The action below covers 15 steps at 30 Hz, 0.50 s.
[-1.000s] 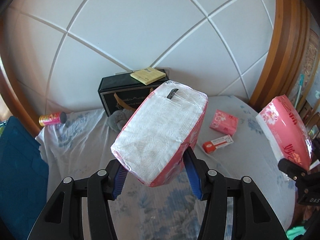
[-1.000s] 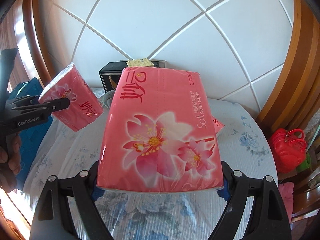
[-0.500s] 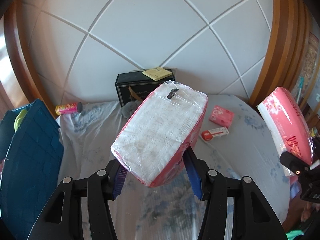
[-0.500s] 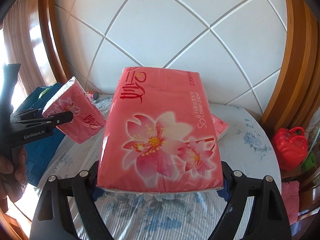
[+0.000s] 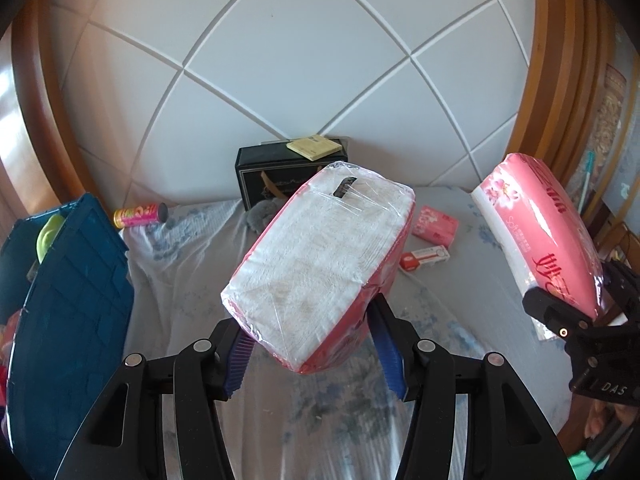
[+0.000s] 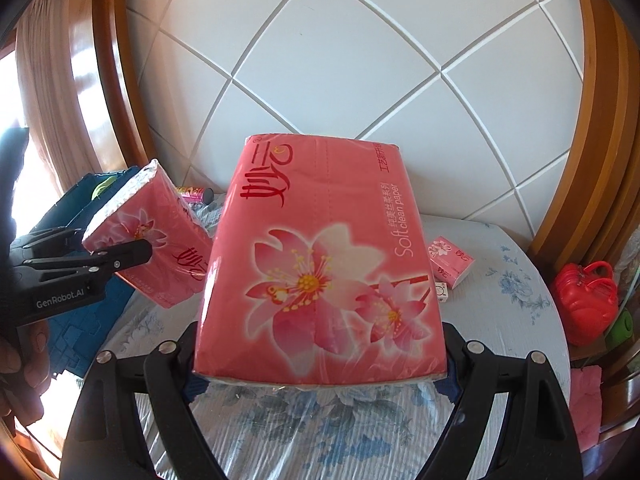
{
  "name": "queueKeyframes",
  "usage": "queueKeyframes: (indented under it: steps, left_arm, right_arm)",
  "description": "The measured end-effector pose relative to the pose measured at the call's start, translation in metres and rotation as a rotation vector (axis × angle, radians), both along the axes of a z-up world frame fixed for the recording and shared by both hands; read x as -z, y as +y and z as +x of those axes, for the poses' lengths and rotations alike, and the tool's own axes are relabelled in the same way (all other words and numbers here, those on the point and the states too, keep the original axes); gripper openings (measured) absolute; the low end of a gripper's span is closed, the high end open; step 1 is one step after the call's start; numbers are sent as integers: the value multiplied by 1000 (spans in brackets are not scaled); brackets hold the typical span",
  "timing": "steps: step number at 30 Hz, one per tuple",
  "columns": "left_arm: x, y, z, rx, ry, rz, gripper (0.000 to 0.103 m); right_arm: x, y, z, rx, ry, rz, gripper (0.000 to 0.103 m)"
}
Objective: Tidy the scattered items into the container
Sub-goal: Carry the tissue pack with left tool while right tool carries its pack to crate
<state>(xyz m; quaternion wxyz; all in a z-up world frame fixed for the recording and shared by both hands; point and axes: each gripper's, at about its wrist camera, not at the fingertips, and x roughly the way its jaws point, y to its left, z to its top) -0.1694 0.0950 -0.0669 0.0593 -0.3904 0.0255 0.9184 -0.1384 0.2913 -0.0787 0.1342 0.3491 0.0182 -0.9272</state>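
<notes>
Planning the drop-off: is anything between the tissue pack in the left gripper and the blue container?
Nothing visible does. The tissue pack is held up in the left gripper above the bedsheet; the blue container lies to its left, with only bare sheet between them.

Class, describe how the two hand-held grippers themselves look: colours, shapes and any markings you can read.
Each hand-held gripper is a black plastic frame of angular linkage arms with silver round pivot pins. The left hand-held gripper has ribbed blue fingers; seen from the right wrist view its side reads "GenRobot.AI". The right hand-held gripper has blue pads too, with white letters "DAS" on its body.
</notes>
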Motion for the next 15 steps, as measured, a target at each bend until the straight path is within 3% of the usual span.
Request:
queueKeyframes:
  steps: [15]
  left_arm:
    - [-25, -113, 1, 33, 44, -7, 54]
  right_arm:
    - [-19, -131, -1, 18, 30, 17, 85]
